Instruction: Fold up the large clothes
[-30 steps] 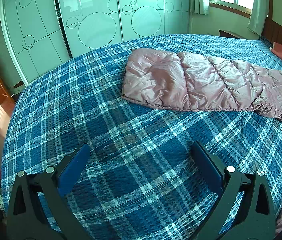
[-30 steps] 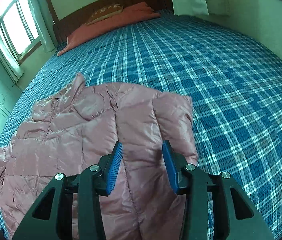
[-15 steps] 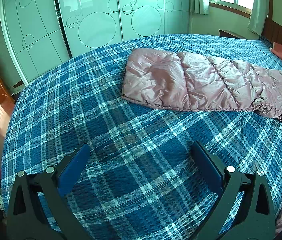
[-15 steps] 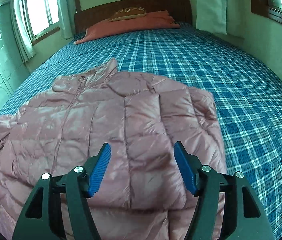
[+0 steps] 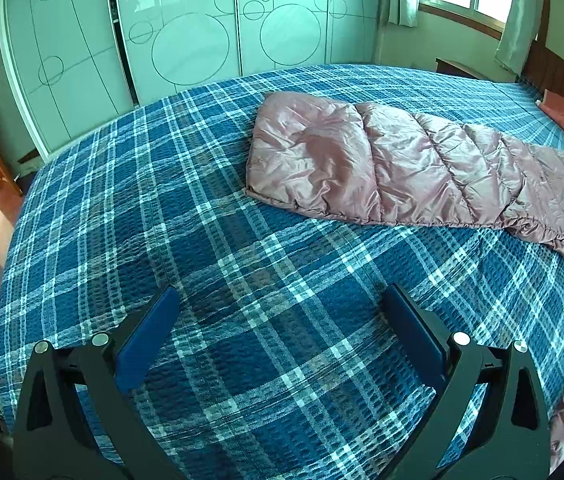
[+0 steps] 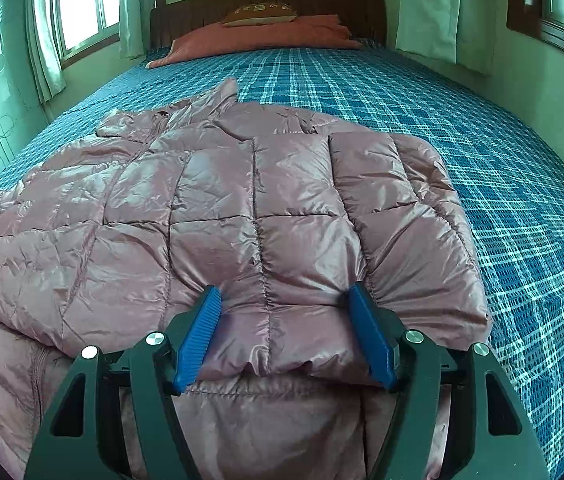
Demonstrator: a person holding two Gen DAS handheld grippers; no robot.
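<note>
We straddle the jacket (image 6: pixel 241 208) fold with the spread right hand-held gripper (image 6: pixel 284 300) to pinch it; left hand-held gripper (image 5: pixel 282 300) spread, idle over the bed's (image 5: pixel 161 200) foot edge.

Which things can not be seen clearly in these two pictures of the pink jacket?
- Pink jacket hem, right wrist view: the right gripper and the bottom edge cover it.
- Outstretched sleeve, left wrist view: its shoulder end is cut off by the right edge.
- Left gripper, open above the plaid bedspread: contact with it cannot be judged.
- Pillow lettering: too small.
</note>
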